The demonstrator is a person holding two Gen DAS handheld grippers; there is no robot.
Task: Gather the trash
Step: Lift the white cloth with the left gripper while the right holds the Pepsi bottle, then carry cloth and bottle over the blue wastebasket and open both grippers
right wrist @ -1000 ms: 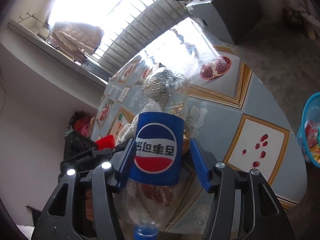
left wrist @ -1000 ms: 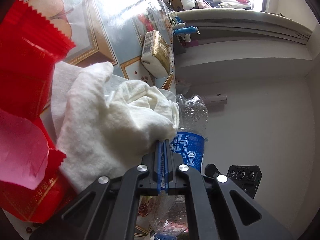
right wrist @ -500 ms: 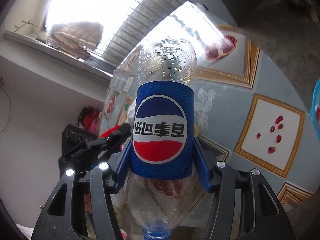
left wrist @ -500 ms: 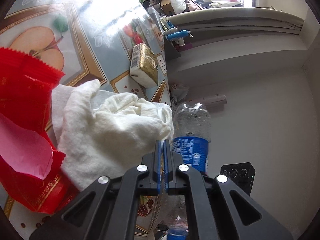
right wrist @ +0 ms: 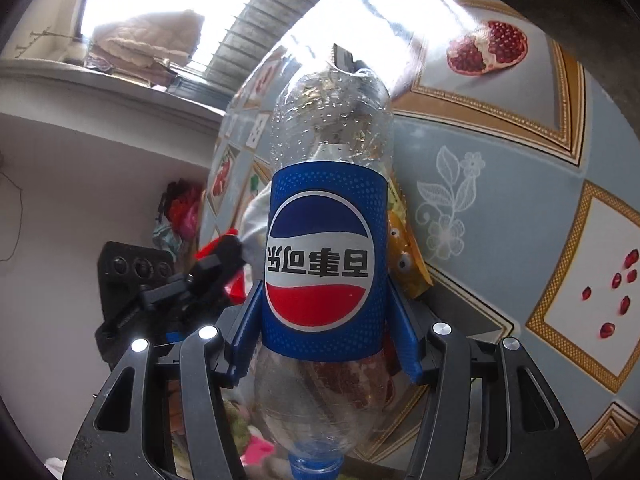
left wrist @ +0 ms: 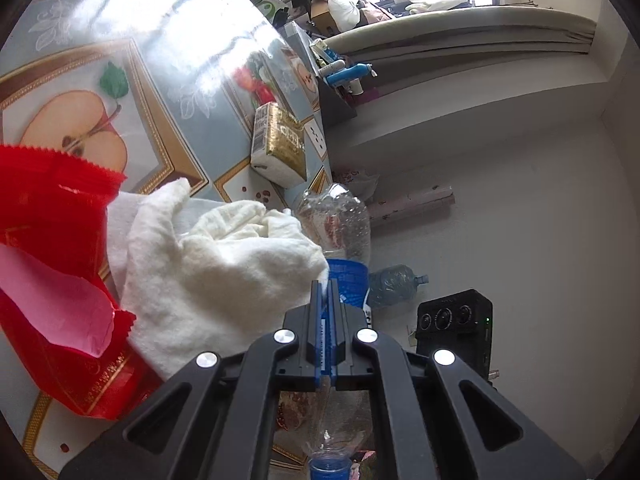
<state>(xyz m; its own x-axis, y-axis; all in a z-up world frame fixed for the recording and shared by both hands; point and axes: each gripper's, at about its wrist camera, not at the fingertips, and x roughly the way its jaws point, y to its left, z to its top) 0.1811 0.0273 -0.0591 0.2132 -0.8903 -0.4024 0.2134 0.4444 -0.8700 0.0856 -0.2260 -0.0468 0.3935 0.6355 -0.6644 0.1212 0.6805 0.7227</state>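
Right gripper (right wrist: 324,336) clamped on cola bottle (right wrist: 326,240), cap toward me, now pulled closer, off table (right wrist: 500,168). Left gripper (left wrist: 325,308) pinched together, empty, risen beside white cloth (left wrist: 224,272). Red wrapper (left wrist: 56,264) left of cloth, uncollected.

Table edge layout, bottle held cap-down between both grippers' views.

Bottle (right wrist: 326,264) sits between right gripper (right wrist: 326,336) fingers, in front of table (right wrist: 500,184). Left gripper (left wrist: 325,300) pinches cloth (left wrist: 216,272) lying on table; wrapper (left wrist: 60,264) left of cloth, box (left wrist: 280,144) behind it, bottle just right. Snack packet (right wrist: 404,248) behind bottle.
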